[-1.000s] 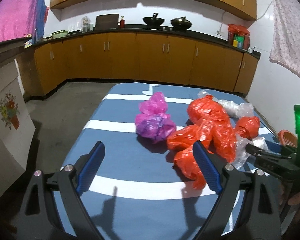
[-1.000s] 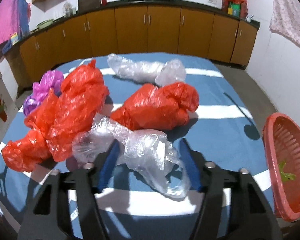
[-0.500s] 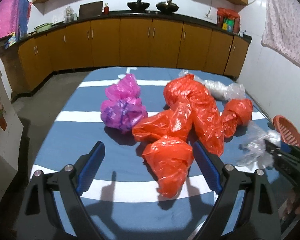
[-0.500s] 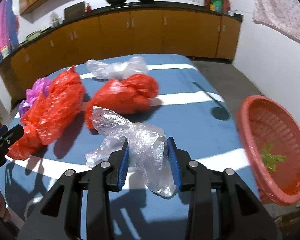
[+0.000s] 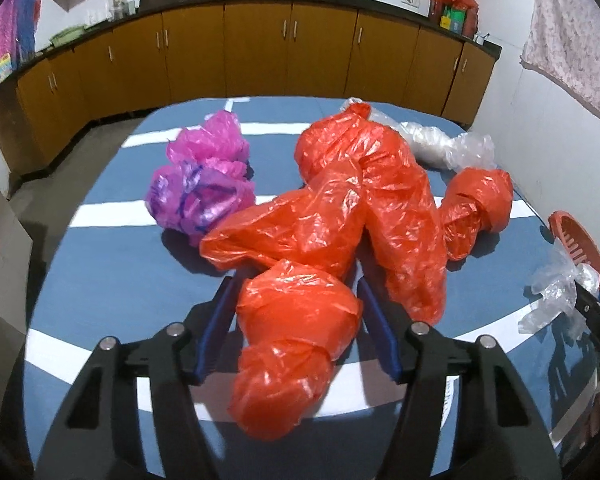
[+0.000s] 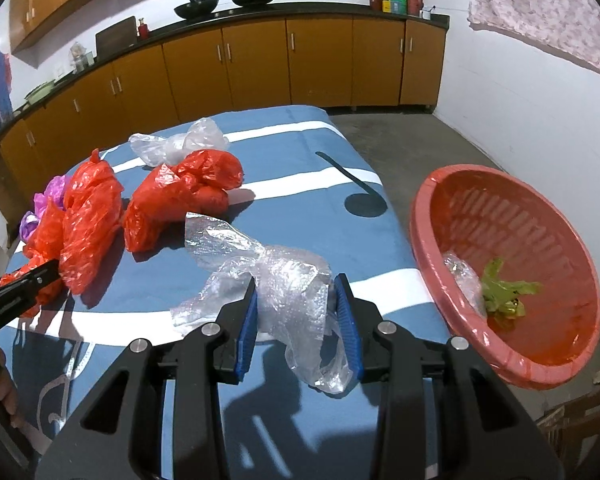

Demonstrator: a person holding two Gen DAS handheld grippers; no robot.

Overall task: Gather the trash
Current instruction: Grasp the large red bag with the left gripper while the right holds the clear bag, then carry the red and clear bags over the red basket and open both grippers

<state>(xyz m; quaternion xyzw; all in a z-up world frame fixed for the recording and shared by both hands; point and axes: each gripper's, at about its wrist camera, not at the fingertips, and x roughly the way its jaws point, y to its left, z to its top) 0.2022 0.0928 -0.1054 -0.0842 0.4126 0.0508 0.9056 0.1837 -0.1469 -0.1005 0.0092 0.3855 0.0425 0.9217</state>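
Note:
My left gripper (image 5: pixel 296 300) is closed around the near knotted end of a long red plastic bag (image 5: pixel 332 216) on the blue striped table (image 5: pixel 100 280). My right gripper (image 6: pixel 296 304) is shut on a crumpled clear plastic bag (image 6: pixel 276 280) and holds it above the table's right edge, just left of the red basket (image 6: pixel 512 264). The same clear bag shows at the right in the left wrist view (image 5: pixel 556 296). A pink-purple bag (image 5: pixel 204 188), a smaller red bag (image 5: pixel 480 204) and another clear bag (image 5: pixel 448 144) lie on the table.
The red basket holds a green scrap (image 6: pixel 504 292) and a bit of clear plastic. Brown kitchen cabinets (image 5: pixel 260 52) run along the back wall. Bare floor (image 6: pixel 420 140) lies right of the table. A white wall stands at the right.
My left gripper moved forward and closed around the red bag's near end. My right gripper closed on the clear bag, lifted it and carried it right toward the basket.

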